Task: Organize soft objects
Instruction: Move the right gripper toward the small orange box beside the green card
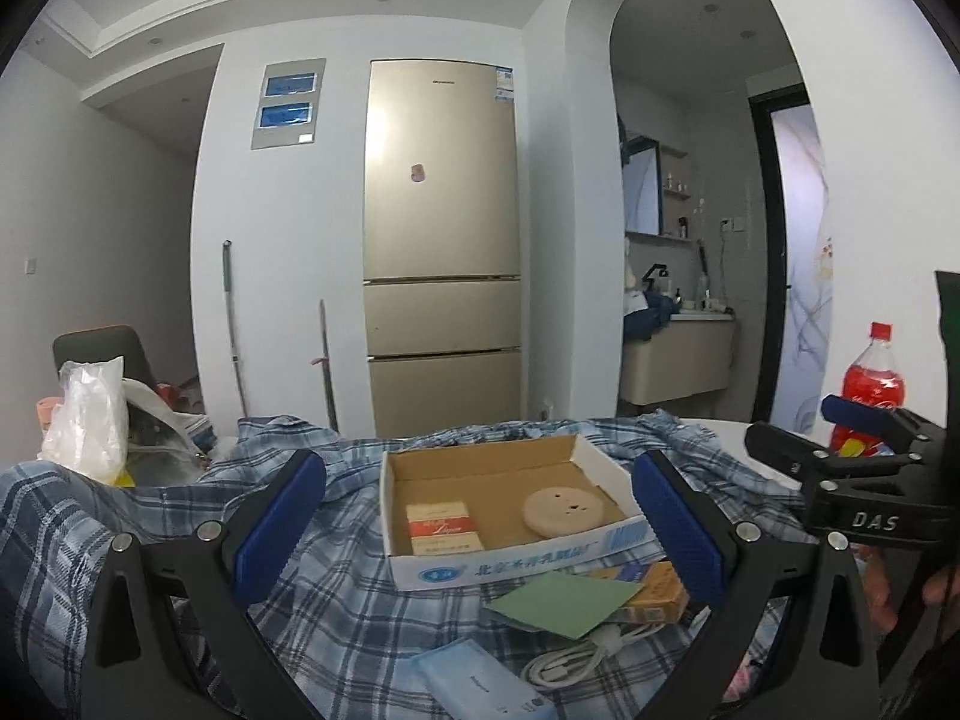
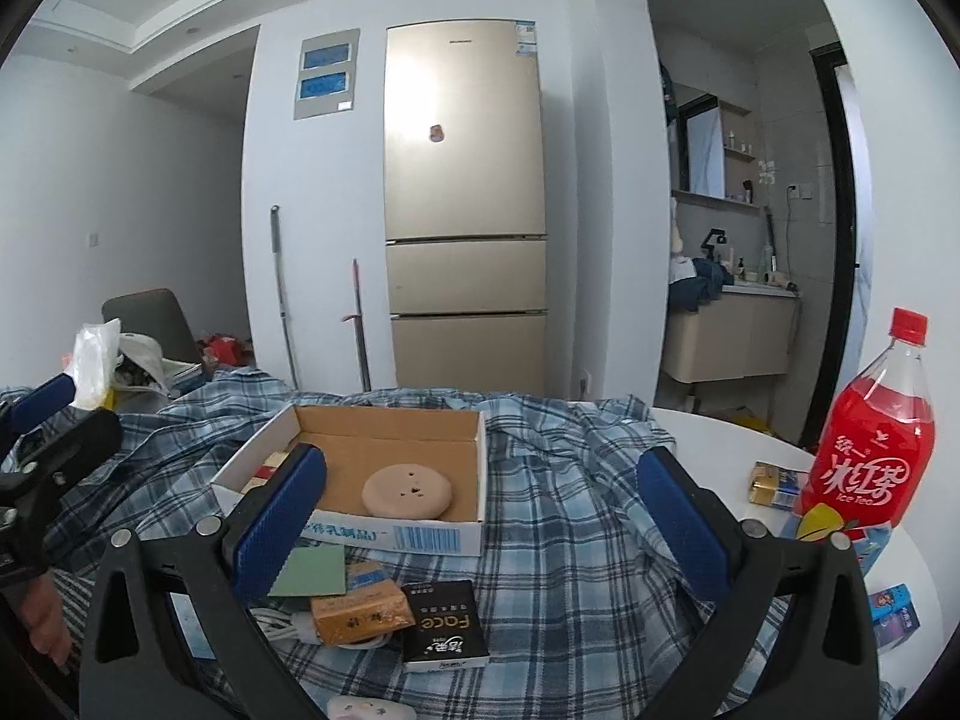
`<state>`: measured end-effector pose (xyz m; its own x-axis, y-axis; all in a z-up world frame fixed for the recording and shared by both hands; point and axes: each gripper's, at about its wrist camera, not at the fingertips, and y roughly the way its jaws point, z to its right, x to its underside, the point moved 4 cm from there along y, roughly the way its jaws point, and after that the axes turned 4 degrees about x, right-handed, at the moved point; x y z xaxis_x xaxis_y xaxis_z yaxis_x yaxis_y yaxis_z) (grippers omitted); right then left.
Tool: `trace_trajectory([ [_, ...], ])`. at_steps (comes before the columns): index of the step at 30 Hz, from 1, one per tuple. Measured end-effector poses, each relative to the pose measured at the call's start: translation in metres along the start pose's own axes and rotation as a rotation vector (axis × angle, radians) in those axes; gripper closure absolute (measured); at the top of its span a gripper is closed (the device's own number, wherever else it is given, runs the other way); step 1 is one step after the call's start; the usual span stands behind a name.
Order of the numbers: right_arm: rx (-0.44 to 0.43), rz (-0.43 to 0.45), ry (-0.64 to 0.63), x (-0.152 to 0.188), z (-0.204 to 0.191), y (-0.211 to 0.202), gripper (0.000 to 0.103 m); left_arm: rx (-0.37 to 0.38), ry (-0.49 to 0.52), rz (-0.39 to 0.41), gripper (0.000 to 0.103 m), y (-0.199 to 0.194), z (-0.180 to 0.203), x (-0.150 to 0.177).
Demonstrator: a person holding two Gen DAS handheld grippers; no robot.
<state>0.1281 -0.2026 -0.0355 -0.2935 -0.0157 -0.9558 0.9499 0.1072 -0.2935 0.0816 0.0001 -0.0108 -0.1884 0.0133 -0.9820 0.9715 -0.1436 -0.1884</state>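
With both sets of blue-padded fingers spread wide and gripping nothing, the left gripper [image 1: 477, 516] and the right gripper [image 2: 480, 510] hovered side by side over the clutter, each framing the same patch of cloth. The soft thing to be organized, a blue plaid shirt [image 2: 558, 516], lay rumpled across the table [image 2: 720, 429], reaching from the left edge almost to the bare white top on the right.

The trouble lay in what sat on that cloth. An open cardboard box [image 1: 510, 567] rested squarely on it, holding a round beige disc [image 1: 563, 511] and a red-and-white packet [image 1: 443, 529]. Nearer the fingers lay a green card [image 1: 561, 603], an orange pack [image 2: 360, 615], a black box [image 2: 445, 633] and a coiled white cable [image 1: 570, 663].

Any pull on the shirt would probably drag or tip the box and scatter these small items, perhaps off the table. A pinch aimed low could also catch the cable or card with the fabric. On the right, the red iced-tea bottle [image 2: 870, 456] stood upright just beside the cloth's edge; a tug on that side, or a sweep of the right gripper, might well topple it.
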Motion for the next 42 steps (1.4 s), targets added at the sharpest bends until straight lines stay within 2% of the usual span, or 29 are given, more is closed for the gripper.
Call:
trace_trajectory([
  [5, -0.012, -0.01, -0.006, 0.002, -0.001, 0.001, 0.0, 0.102, -0.002, -0.016, 0.0, 0.002, 0.002, 0.003],
  [8, -0.064, -0.017, 0.001, 0.003, -0.003, 0.001, 0.0, 0.049, -0.014, -0.012, 0.0, 0.002, -0.003, 0.003],
  [13, -0.045, -0.017, -0.015, 0.005, -0.006, 0.001, 0.0, -0.027, -0.038, -0.014, 0.0, 0.003, -0.009, 0.004],
  [28, 0.016, -0.048, -0.024, 0.007, -0.005, 0.007, 0.0, -0.006, -0.017, -0.041, 0.0, 0.013, -0.005, 0.011],
  [32, 0.004, -0.055, -0.003, 0.006, -0.001, 0.008, 0.0, -0.028, -0.002, -0.046, 0.0, 0.014, -0.004, 0.012],
  [34, -0.009, -0.069, 0.004, 0.006, -0.001, 0.009, 0.0, -0.08, -0.004, -0.06, 0.0, 0.016, -0.007, 0.014],
  [38, -0.063, -0.141, 0.056, 0.009, 0.002, 0.016, 0.0, -0.022, -0.019, -0.073, 0.0, 0.016, -0.007, 0.015],
  [42, -0.078, -0.2, 0.06, 0.015, 0.003, 0.023, 0.002, 0.018, -0.025, -0.085, 0.0, 0.016, -0.006, 0.015],
])
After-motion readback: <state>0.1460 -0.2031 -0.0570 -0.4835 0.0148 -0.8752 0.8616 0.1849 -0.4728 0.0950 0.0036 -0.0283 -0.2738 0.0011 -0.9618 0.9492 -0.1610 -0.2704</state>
